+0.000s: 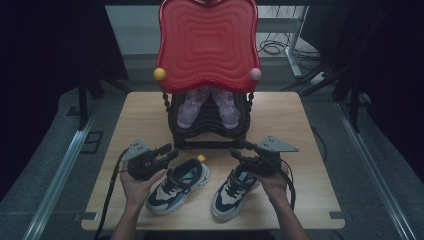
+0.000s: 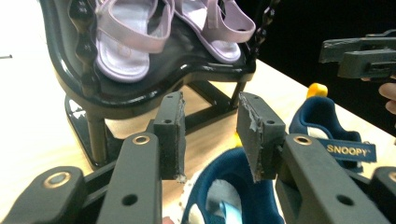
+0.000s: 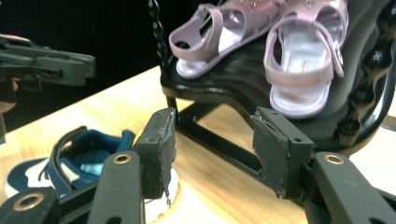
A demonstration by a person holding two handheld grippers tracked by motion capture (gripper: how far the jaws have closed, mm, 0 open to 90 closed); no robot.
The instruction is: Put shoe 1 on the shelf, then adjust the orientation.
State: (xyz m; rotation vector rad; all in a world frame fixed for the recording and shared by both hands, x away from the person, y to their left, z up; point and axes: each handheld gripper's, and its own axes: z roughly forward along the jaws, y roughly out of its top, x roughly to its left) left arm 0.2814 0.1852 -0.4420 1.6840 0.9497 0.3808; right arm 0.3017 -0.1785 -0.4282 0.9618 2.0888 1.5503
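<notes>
Sneakers sit side by side on the near half of the wooden table (image 1: 130,120), toes toward the person. The left sneaker (image 1: 179,185) is navy and cream with a pale blue tongue, and the right sneaker (image 1: 234,192) matches it. In the left gripper view a blue pull tab (image 2: 350,150) at the heel of the far sneaker carries the word "SNOOPY" in pale letters, and a small yellow knob (image 2: 317,88) stands just behind that heel. No other writing can be read.

The left gripper (image 1: 169,152) hangs just above the heel of the left sneaker. Its jaws stand apart with nothing pressed between the pads (image 2: 173,135); the navy heel opening of the shoe lies below the gap, not clamped. The right gripper (image 1: 239,152) hovers over the heel of the right sneaker, jaws likewise parted and holding nothing, with bare table and the rack's foot seen through the gap between its pads (image 3: 161,149).

Behind the sneakers stands a black shoe rack (image 1: 207,132) topped by a red wavy tray (image 1: 207,45) with a yellow ball (image 1: 159,74) and a pink ball (image 1: 255,74) at its front corners. A pair of lilac sandals (image 1: 192,107) rests on the rack's lower black shelf, heels toward the person.
</notes>
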